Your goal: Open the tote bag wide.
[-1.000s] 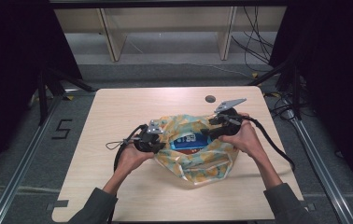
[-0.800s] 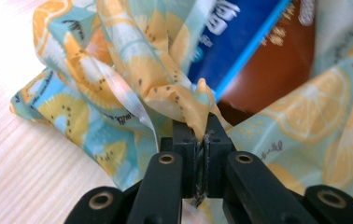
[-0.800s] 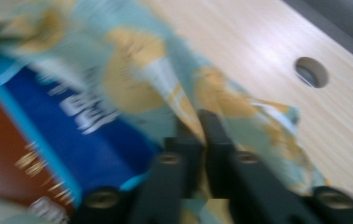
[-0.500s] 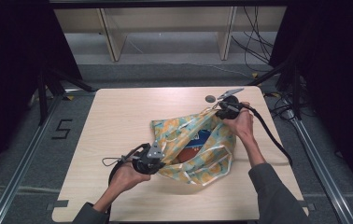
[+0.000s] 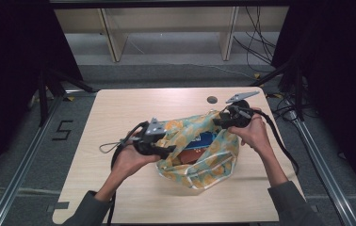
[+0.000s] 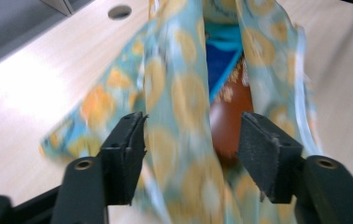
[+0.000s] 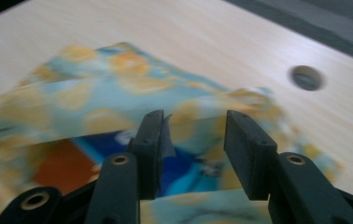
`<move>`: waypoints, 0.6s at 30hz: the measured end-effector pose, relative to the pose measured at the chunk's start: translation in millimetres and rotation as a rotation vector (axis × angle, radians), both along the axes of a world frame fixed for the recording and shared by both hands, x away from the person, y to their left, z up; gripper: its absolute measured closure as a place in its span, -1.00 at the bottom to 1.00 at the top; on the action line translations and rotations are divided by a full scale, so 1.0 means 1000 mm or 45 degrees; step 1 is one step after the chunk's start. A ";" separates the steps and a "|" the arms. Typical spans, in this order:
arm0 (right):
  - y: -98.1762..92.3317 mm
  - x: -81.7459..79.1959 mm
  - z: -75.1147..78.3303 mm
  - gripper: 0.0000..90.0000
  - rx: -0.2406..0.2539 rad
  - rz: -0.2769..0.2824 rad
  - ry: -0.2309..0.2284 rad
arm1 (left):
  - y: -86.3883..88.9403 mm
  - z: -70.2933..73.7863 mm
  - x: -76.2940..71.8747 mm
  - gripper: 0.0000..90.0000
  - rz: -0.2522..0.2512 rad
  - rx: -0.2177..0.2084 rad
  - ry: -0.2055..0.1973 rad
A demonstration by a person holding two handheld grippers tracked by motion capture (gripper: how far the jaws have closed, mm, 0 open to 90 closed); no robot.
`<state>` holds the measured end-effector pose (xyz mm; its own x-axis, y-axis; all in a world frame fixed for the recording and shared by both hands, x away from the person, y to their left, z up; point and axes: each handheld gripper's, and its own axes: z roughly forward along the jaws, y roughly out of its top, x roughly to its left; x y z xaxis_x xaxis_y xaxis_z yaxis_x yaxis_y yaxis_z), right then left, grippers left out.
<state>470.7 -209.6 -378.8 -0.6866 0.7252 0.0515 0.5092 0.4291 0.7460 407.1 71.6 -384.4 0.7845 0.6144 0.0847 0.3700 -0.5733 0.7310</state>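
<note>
Teal cloth bag (image 5: 199,150) with orange blotches lies mid-tabletop (image 5: 119,113) in the high view, long axis running from near-left to far-right, mouth gaping over a blue-and-orange packet (image 5: 197,147).

In the left gripper view, the left claw (image 6: 191,154), just opened, straddles a fold untouched.

In the right gripper view, the right claw (image 7: 191,149), likewise just parted, stands released around the rim.
</note>
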 end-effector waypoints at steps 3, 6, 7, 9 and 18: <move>0.018 -0.010 -0.015 0.52 -0.087 0.114 0.059 | -0.029 -0.013 0.032 -0.19 0.008 0.084 0.076; 0.031 -0.010 -0.041 0.78 -0.228 0.154 0.187 | -0.048 -0.033 0.065 0.21 0.001 0.130 0.127; 0.031 -0.010 -0.041 0.78 -0.228 0.154 0.187 | -0.048 -0.033 0.065 0.44 0.001 0.130 0.127; 0.026 -0.008 -0.048 0.92 -0.298 0.152 0.204 | -0.050 -0.038 0.078 0.62 0.009 0.137 0.113; -0.045 -0.030 -0.068 1.00 -0.390 0.020 0.322 | -0.037 -0.048 0.131 0.92 0.212 0.136 0.103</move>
